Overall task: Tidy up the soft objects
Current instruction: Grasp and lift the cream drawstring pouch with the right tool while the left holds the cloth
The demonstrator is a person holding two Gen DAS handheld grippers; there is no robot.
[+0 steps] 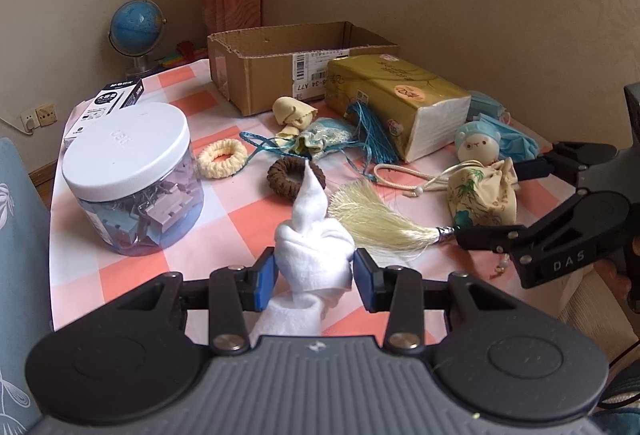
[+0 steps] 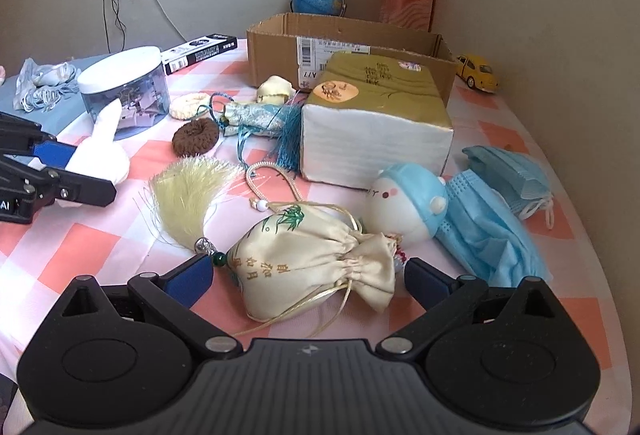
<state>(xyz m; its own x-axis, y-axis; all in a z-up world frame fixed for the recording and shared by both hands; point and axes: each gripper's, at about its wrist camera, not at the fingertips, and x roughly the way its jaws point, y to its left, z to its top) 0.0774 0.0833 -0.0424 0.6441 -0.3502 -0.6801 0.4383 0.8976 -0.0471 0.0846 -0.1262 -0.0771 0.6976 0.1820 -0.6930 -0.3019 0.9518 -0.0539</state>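
Observation:
My left gripper [image 1: 315, 275] is shut on a white sock [image 1: 314, 247], whose tip points up; it also shows in the right wrist view [image 2: 100, 151]. My right gripper [image 2: 308, 285] is open, its fingers on either side of a cream drawstring pouch [image 2: 316, 259] with a pale yellow tassel [image 2: 188, 191]. The pouch also shows in the left wrist view [image 1: 482, 195]. An open cardboard box [image 1: 280, 63] stands at the back of the checked table [image 1: 224, 211].
On the table lie a brown scrunchie [image 1: 294, 179], a cream scrunchie [image 1: 222, 158], a teal pouch with tassel [image 1: 332, 139], a tissue pack [image 1: 396, 103], a blue-capped doll [image 2: 408, 203], face masks [image 2: 496, 227], a white-lidded jar [image 1: 132, 179] and a globe [image 1: 138, 31].

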